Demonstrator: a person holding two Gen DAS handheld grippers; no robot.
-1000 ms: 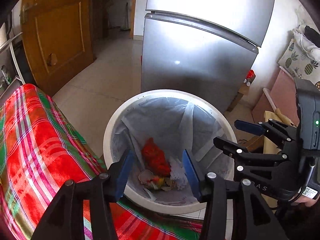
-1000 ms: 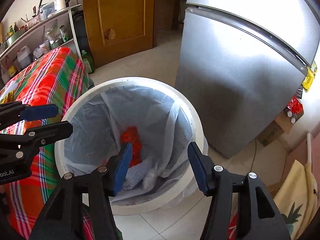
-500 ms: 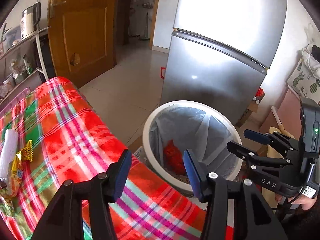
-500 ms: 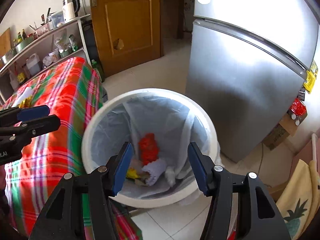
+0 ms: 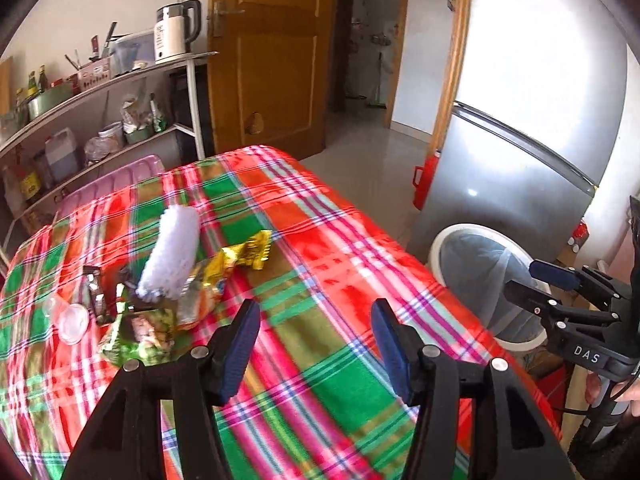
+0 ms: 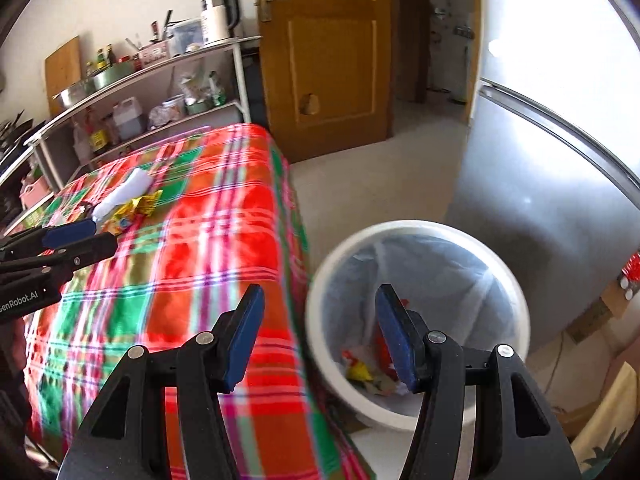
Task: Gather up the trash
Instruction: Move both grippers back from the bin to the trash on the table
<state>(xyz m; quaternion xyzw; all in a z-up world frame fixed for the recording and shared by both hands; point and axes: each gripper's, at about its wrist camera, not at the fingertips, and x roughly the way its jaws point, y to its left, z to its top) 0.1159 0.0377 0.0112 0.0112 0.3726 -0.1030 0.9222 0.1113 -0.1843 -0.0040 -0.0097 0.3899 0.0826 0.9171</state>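
A heap of litter lies on the red, green and white checked tablecloth (image 5: 328,264): a white ribbed paper roll (image 5: 170,254), a crinkled yellow foil wrapper (image 5: 236,264) touching its lower side, a green printed snack bag (image 5: 140,330) and a small clear plastic cup (image 5: 72,322). The whole heap sits ahead and to the left of the left gripper (image 5: 316,338), well apart from its blue pads. That gripper's jaws are opening, with only cloth showing between them. The white round bin with a translucent liner (image 6: 416,236) stands on the floor just beside the table's edge, ahead and slightly right of the right gripper (image 6: 320,334); scraps of red, yellow and white rubbish (image 6: 360,370) lie at its bottom. The right gripper's jaws stand apart, gripping nothing. Behind the bin rises a silver fridge (image 6: 560,184); further off are a brown wooden door (image 5: 272,52) and a metal shelf rack bearing a white kettle (image 5: 174,32).
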